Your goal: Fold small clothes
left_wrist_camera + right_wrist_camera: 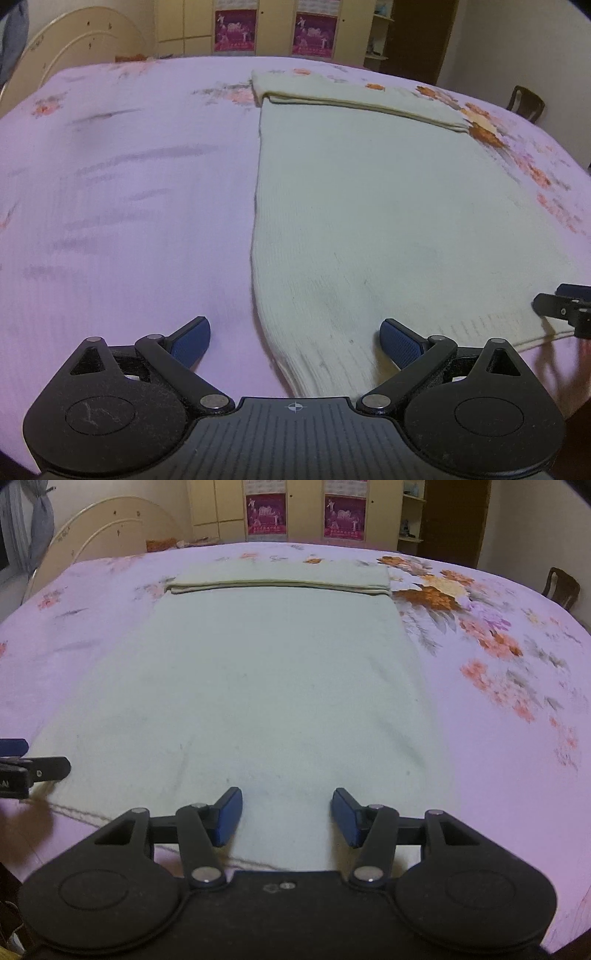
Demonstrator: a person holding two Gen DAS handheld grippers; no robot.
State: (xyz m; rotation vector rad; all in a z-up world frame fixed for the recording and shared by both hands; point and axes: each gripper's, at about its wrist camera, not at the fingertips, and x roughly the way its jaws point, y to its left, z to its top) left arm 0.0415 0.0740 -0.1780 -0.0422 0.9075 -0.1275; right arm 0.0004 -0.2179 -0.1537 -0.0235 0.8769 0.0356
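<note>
A cream knit garment (369, 206) (251, 686) lies flat on the pink floral bedsheet (122, 192) (498, 760). Its far end is folded back into a narrow band (280, 580). My left gripper (293, 328) is open wide and hovers over the near left corner of the ribbed hem. My right gripper (286, 797) is open above the near hem, further right, with only flat cloth beneath its blue pads (229, 819). Each gripper shows at the edge of the other's view: the right gripper (565, 306) and the left gripper (33, 768).
The near edge of the bed runs just under both grippers. A dark chair (561, 587) stands at the far right. Cupboards with pink posters (266, 515) line the back wall. A curved board (110, 535) leans at the far left. A blurred hand (26, 834) shows at the left.
</note>
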